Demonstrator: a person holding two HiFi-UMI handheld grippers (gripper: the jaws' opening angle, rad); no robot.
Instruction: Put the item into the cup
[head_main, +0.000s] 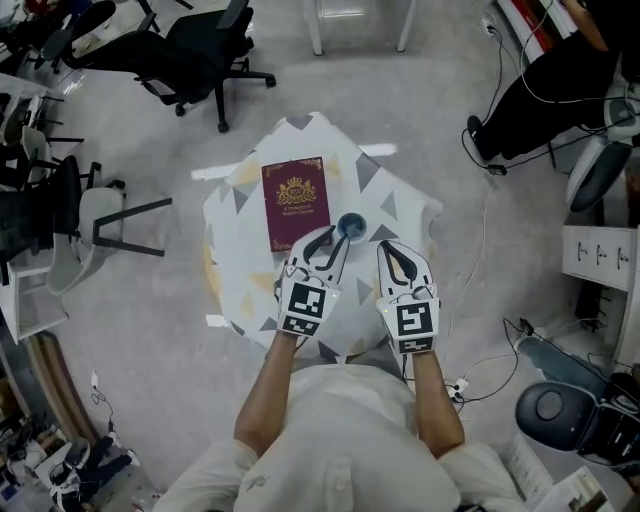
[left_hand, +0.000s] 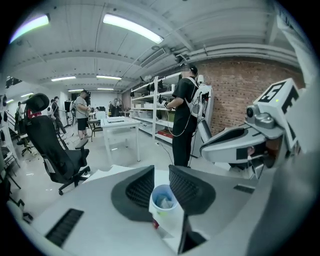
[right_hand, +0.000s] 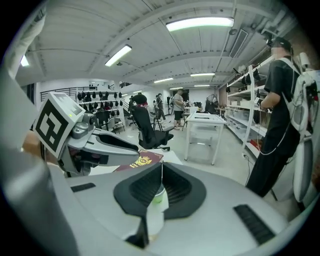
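Grey concrete floor (head_main: 150, 140) with black office chairs (head_main: 205, 45) surrounds one small table draped in a white triangle-patterned cloth (head_main: 395, 195). It carries one maroon crested booklet (head_main: 296, 202) and one blue-rimmed white cup (head_main: 350, 226), the pale crumpled item (left_hand: 164, 202) inside it. Of two grippers, the left gripper (left_hand: 161, 172) stands parted and empty, the cup past its tips; the right gripper (right_hand: 161, 169) is closed on nothing.

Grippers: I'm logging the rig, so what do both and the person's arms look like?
Both the left gripper and right gripper are white with ribbed black jaws and a black-and-white square-marker cube each. Short pale sleeves, arms bare.
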